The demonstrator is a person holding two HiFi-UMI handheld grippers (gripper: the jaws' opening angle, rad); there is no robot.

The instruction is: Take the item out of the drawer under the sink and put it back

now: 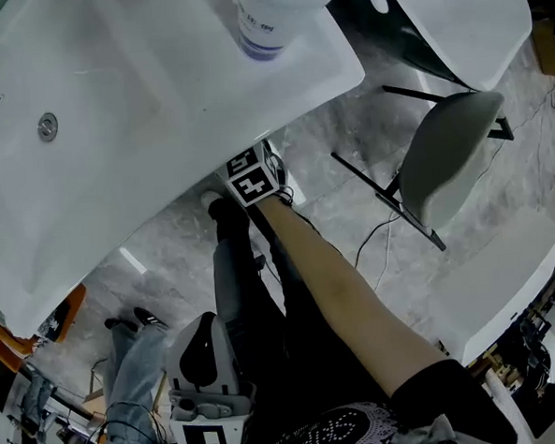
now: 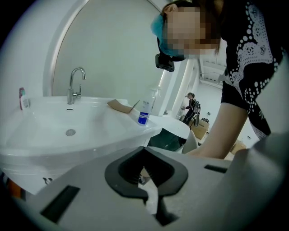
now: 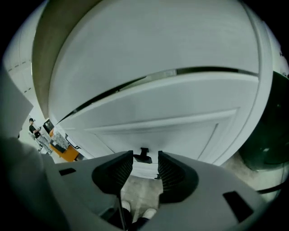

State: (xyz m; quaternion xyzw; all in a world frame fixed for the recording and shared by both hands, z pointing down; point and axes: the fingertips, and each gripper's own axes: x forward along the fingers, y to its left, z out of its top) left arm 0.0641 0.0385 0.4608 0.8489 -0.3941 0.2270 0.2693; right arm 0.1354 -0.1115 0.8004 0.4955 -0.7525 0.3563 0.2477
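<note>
While the head view shows the right gripper (image 1: 253, 178) under the sink (image 1: 111, 114) rim, the left gripper (image 1: 205, 347) hangs clear of the sink. Left gripper view: fingers (image 2: 118, 177) together, empty. Right gripper view: fingers (image 3: 115, 173) wide apart and holding nothing, with the drawer handle (image 3: 143, 155) beyond them, beneath the sink.

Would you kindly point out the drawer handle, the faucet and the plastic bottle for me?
drawer handle (image 3: 144, 156): right gripper view, on its dark knob.
faucet (image 2: 72, 90): left gripper view, on its upright stem.
plastic bottle (image 1: 279, 10): head view, on its white body.
</note>
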